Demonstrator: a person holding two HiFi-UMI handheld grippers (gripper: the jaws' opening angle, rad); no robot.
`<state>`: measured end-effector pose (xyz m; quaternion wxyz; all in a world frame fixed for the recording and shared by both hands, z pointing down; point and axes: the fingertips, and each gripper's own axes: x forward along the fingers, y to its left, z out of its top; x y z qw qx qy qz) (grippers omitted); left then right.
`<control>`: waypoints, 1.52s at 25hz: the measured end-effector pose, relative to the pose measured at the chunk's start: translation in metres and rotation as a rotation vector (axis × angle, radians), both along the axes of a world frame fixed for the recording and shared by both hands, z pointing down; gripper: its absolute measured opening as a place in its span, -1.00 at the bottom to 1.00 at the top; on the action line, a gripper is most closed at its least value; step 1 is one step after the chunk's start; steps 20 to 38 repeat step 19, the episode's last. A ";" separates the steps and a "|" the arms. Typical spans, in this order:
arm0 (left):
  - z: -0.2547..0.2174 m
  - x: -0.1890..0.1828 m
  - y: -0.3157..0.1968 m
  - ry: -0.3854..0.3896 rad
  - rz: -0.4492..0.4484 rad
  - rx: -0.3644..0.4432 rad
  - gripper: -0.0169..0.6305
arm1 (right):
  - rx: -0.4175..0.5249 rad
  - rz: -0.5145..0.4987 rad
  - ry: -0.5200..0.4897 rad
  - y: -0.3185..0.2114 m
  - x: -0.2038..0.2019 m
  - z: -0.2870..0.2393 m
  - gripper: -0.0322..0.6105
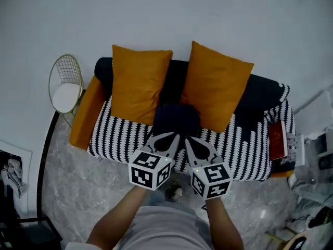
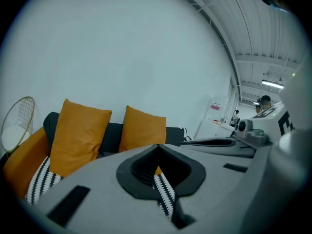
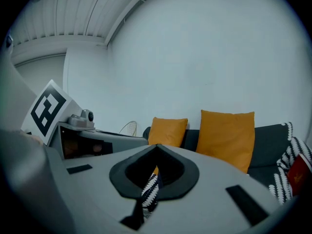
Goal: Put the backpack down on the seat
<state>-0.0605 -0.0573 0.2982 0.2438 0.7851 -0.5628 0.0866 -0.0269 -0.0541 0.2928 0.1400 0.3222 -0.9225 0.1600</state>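
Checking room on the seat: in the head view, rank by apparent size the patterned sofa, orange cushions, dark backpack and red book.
1. Black-and-white patterned sofa
2. left orange cushion and right orange cushion, about alike
3. dark backpack
4. red book

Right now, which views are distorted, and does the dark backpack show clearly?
Head view: flat, dim light; the backpack is a dark shape without detail on the sofa. Left gripper view and right gripper view: fisheye bending, black corners, the close foreground soft, the orange cushions sharp.

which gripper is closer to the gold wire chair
Left. The left gripper is over the sofa's front edge, right of the chair; the right gripper is beside it, farther from the chair.
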 end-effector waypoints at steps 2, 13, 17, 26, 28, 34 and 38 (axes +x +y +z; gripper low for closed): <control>0.001 0.007 0.003 0.006 0.007 -0.002 -0.93 | 0.004 -0.001 0.002 0.003 0.003 -0.001 -0.90; 0.002 0.024 0.007 0.001 0.021 0.003 -0.93 | 0.012 0.014 -0.007 0.003 0.015 -0.004 -0.90; 0.001 0.026 0.005 0.001 0.022 0.002 -0.93 | 0.011 0.014 -0.007 0.001 0.016 -0.004 -0.90; 0.001 0.026 0.003 0.003 0.020 0.002 -0.93 | 0.011 0.013 -0.007 0.000 0.017 -0.004 -0.89; 0.001 0.026 0.003 0.003 0.020 0.002 -0.93 | 0.011 0.013 -0.007 0.000 0.017 -0.004 -0.89; 0.001 0.026 0.003 0.003 0.020 0.002 -0.93 | 0.011 0.013 -0.007 0.000 0.017 -0.004 -0.89; 0.001 0.026 0.003 0.003 0.020 0.002 -0.93 | 0.011 0.013 -0.007 0.000 0.017 -0.004 -0.89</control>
